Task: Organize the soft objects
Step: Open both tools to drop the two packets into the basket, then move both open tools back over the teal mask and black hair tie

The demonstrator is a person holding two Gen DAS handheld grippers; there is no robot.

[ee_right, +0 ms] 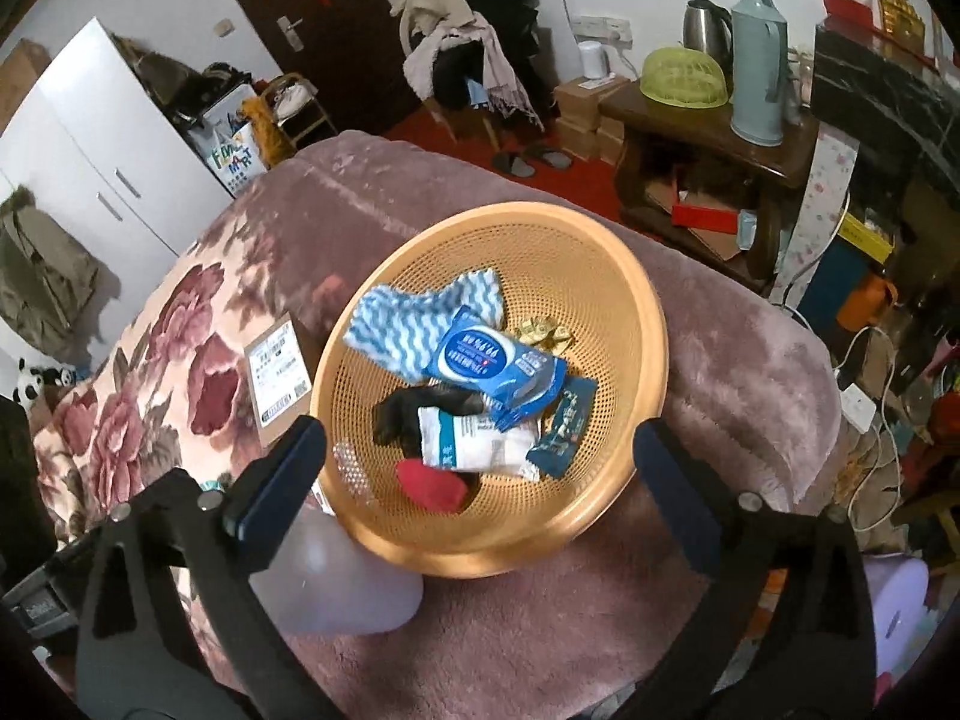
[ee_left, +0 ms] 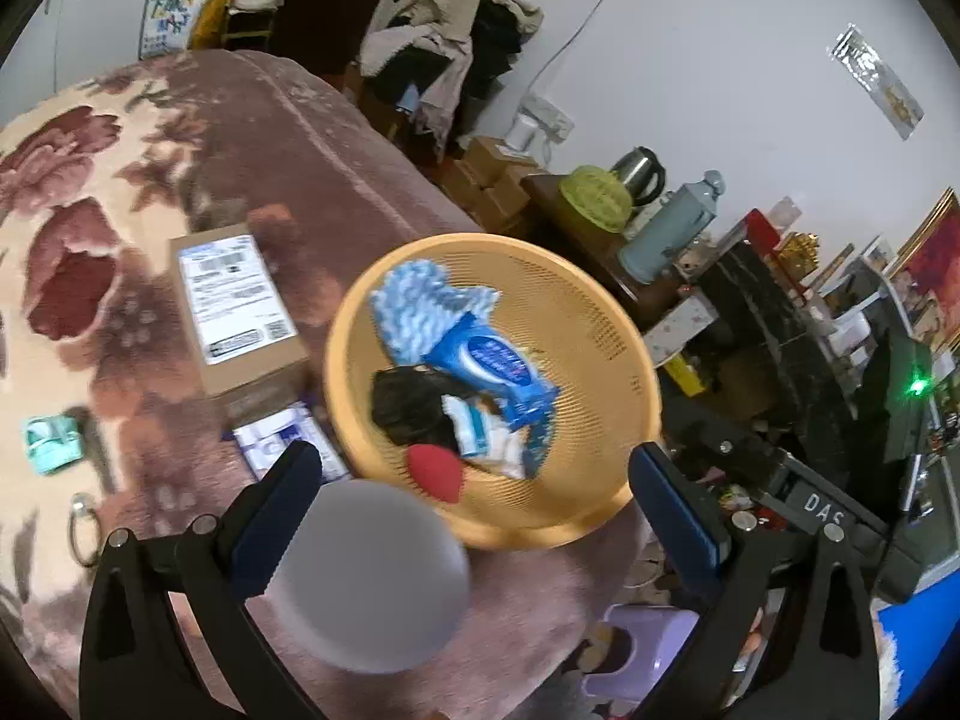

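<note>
Presently catalogued: one round orange mesh basket [ee_left: 606,324], resting on a pink plush blanket [ee_left: 336,138] with a dark red flower pattern, near the blanket's edge. Contents of the basket, seen from both wrist views: a blue-and-white wavy-striped cloth [ee_right: 414,324] toward the far side; a blue wet-wipe pack [ee_right: 498,366] lying partly over that cloth; a black soft item [ee_right: 399,414] under and beside the wipes; a white packet with blue print [ee_right: 474,444] overlapping the black item; a dark blue sachet [ee_right: 564,429] just right of the white packet; a red soft piece [ee_right: 432,483] at the near side; a small gold wrapper [ee_right: 543,330] beyond the wipes. Left gripper [ee_left: 474,480]: both fingers spread wide, nothing between the pads, hovering above the near rim of the basket. Right gripper [ee_right: 480,468]: likewise spread wide and empty, poised over the same near rim. Neither tool touches any item. Beside the basket, on the blanket: a cardboard box [ee_left: 240,312] with a white shipping label, a white-and-blue packet [ee_left: 288,438] just in front of the box, a teal item [ee_left: 54,441] well to the left, and a metal ring [ee_left: 84,528] near it. A pale blurred round shape [ee_left: 372,576] lies close under the left gripper's left finger; what it is cannot be told.
</note>
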